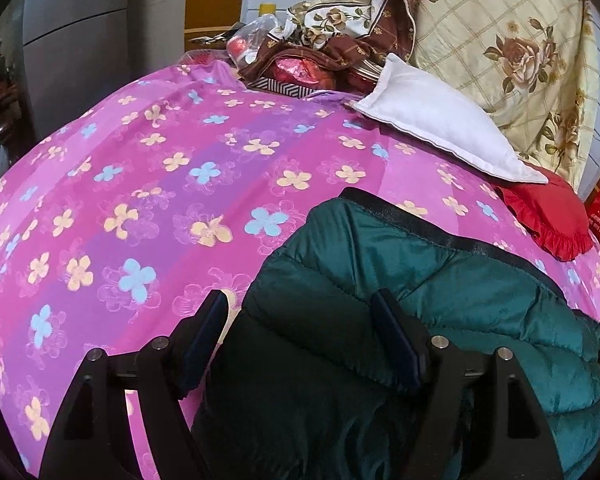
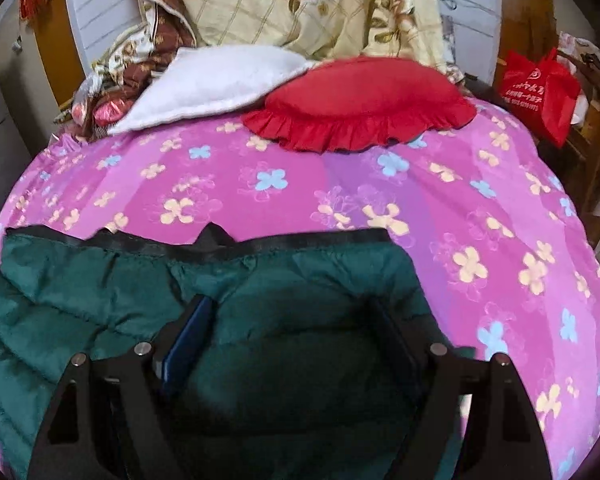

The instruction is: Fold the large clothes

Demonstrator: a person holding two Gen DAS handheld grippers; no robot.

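Hand-held gripper [image 2: 296, 344] astride jacket [image 2: 100, 292]; red cushion [image 2: 360, 100] beyond.

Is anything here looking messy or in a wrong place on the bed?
The green puffer jacket lies bunched rather than flat, still unfolded. At the head of the pink floral sheet, a white pillow sits askew, and crumpled brown floral cloth is heaped over red packages. Nothing looks spilled or damaged.
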